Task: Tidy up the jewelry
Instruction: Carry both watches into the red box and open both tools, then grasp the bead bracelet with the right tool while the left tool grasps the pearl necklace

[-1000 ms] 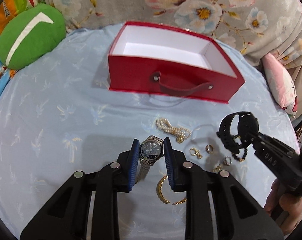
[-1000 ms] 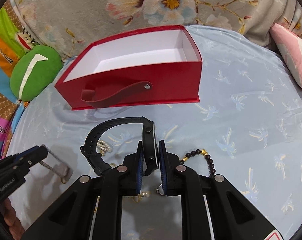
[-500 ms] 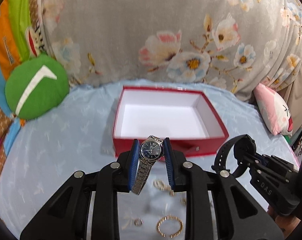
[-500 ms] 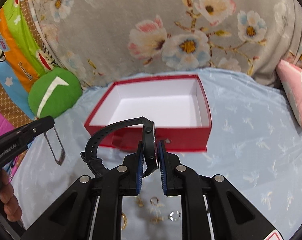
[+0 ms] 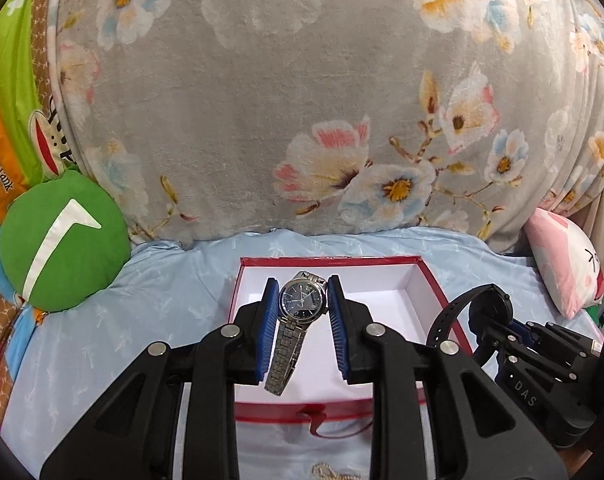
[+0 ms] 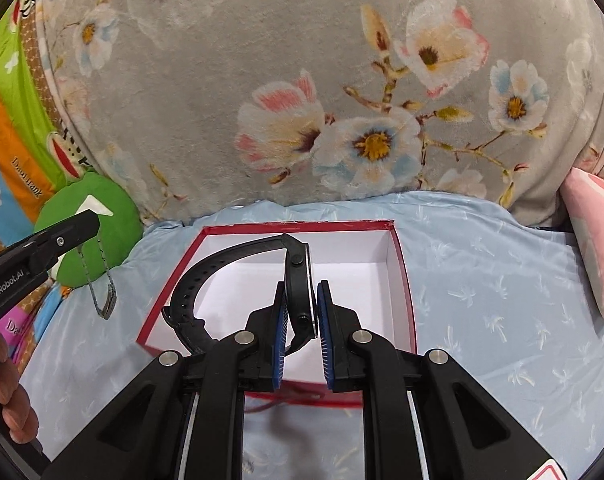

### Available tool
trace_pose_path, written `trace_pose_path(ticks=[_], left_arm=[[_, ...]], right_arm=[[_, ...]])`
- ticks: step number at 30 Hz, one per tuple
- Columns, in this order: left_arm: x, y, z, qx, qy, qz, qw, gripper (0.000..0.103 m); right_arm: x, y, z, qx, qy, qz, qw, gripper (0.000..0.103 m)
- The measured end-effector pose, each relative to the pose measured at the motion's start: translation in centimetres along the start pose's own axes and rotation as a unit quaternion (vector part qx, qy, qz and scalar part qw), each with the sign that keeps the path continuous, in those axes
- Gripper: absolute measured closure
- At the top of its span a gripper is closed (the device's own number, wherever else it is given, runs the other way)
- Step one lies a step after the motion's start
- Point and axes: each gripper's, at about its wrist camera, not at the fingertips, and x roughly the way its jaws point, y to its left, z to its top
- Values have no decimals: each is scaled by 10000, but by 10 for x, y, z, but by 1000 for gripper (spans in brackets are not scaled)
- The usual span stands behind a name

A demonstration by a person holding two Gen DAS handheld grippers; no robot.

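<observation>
Left tool [image 5: 301, 308]: blue pads clamped on a silver metal-band wristwatch with dark dial [image 5: 302, 300], hanging at lower centre before the open red cardboard box with white interior [image 5: 436, 288]. Right tool [image 6: 302, 316]: closed on a black rubber-strap wristwatch [image 6: 297, 280], lower centre over the same box on the pale blue bedsheet [image 6: 482, 280].

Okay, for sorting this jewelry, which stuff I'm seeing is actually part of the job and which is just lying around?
Part of the job:
- silver watch, in the left gripper
- black watch, in the right gripper
- red box, open

Just lying about:
- green cushion
- pink pillow
- floral blanket
</observation>
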Motion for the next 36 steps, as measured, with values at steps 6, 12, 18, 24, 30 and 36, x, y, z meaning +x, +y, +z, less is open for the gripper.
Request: trace_pose_path(ticks=[6,12,18,24,30,36], left_arm=[[44,0,-2,24,182,-23,9998,79],[87,-1,-12,-18,494,49,9988,79],[120,1,-28,-41,826,96,9965,79],[132,-2,-38,22,847,303,9959,64],[124,1,-37,0,788,574,9952,39],[103,6,-36,-65,811,650,9946,33]], right_arm=[[46,-8,5,50,248,-132,9996,90],[82,-14,-1,130,494,-214,9985,90],[107,-19,-10,176,711,-264,9970,89],[114,-20,-16,213,672,-308,9970,75],[92,-22,-12,255,352,-454,9980,50],[66,-19,-14,206,209,-484,9984,42]])
